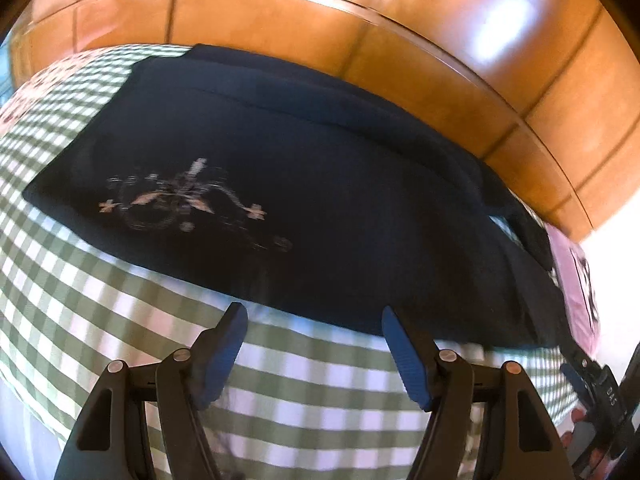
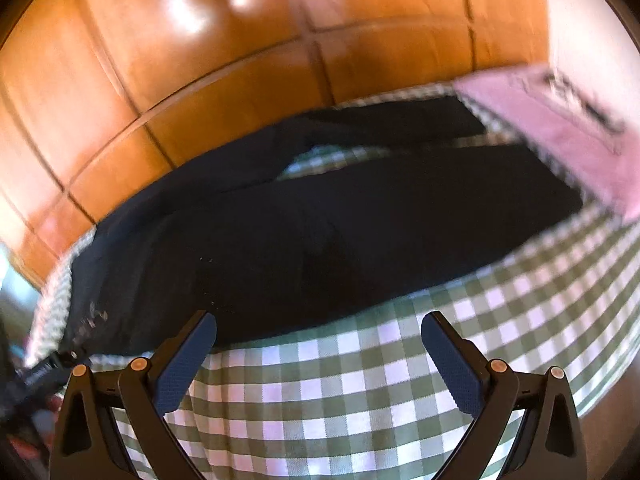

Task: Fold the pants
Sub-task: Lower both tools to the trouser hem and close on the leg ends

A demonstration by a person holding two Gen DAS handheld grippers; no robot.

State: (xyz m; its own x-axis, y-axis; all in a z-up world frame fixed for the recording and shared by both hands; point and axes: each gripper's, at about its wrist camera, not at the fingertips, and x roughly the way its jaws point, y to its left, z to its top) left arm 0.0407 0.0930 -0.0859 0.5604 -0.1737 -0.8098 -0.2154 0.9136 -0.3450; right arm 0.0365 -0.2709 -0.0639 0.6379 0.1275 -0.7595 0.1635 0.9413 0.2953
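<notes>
Dark soft pants (image 1: 304, 184) spread flat on checked cloth (image 1: 312, 384), limp and light by judgement, best pinched at near hem; left gripper (image 1: 314, 354) and right gripper (image 2: 320, 364) both wide apart, empty, just short of it.

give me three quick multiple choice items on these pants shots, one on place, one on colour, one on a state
1. Where do the pants lie?
A. on the checked cloth
B. on a bare floor
C. in a basket

2. What colour is the cloth's check?
A. red and black
B. green and white
C. blue and yellow

3. How is the left hand-held gripper?
A. shut on the pants
B. shut on the cloth
C. open, holding nothing

Answers:
1 A, the check shows all round the dark pants.
2 B, green and white squares lie under both grippers.
3 C, the blue pads stand wide apart, with only cloth and the pants' edge seen between them.
</notes>
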